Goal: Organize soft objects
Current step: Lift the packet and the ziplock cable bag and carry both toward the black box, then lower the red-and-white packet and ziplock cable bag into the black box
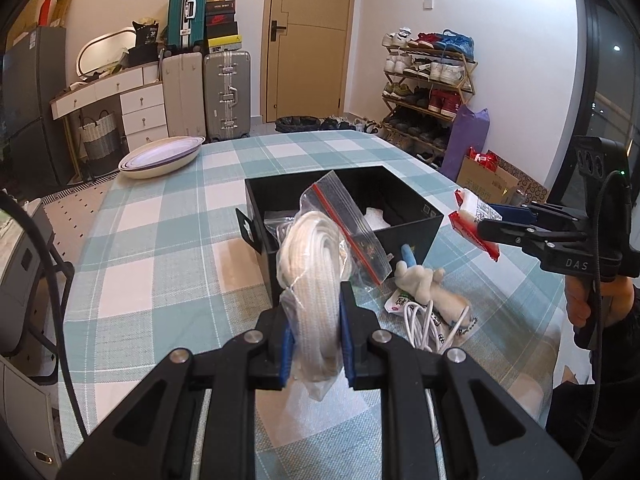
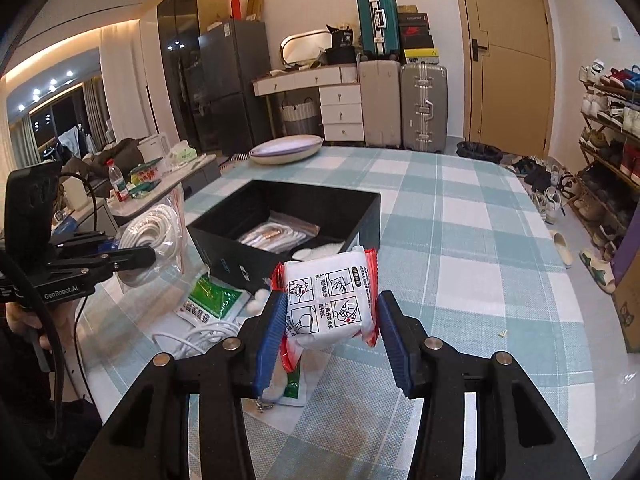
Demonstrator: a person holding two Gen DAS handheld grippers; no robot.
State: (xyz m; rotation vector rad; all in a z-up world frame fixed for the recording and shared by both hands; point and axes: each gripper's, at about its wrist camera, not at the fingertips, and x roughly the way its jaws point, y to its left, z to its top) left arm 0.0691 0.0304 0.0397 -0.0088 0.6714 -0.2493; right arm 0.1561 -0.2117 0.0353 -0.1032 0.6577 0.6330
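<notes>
My left gripper (image 1: pixel 316 336) is shut on a clear zip bag of coiled white rope (image 1: pixel 312 276), held above the table in front of the black box (image 1: pixel 256 208); it also shows in the right wrist view (image 2: pixel 156 236). My right gripper (image 2: pixel 332 320) is shut on a white and red packet (image 2: pixel 332 304), held above the table to the right of the box (image 2: pixel 368 216); the packet also shows in the left wrist view (image 1: pixel 472 216). The box holds a bagged item (image 2: pixel 276 236) and something white (image 1: pixel 376 220). A small plush toy (image 1: pixel 428 284), a white cable (image 1: pixel 420 320) and a green packet (image 2: pixel 212 300) lie beside the box.
The table has a teal and white checked cloth (image 1: pixel 160 240). A stack of shallow bowls (image 1: pixel 160 158) sits at its far left corner. Suitcases, a dresser, a shoe rack and a door stand beyond the table.
</notes>
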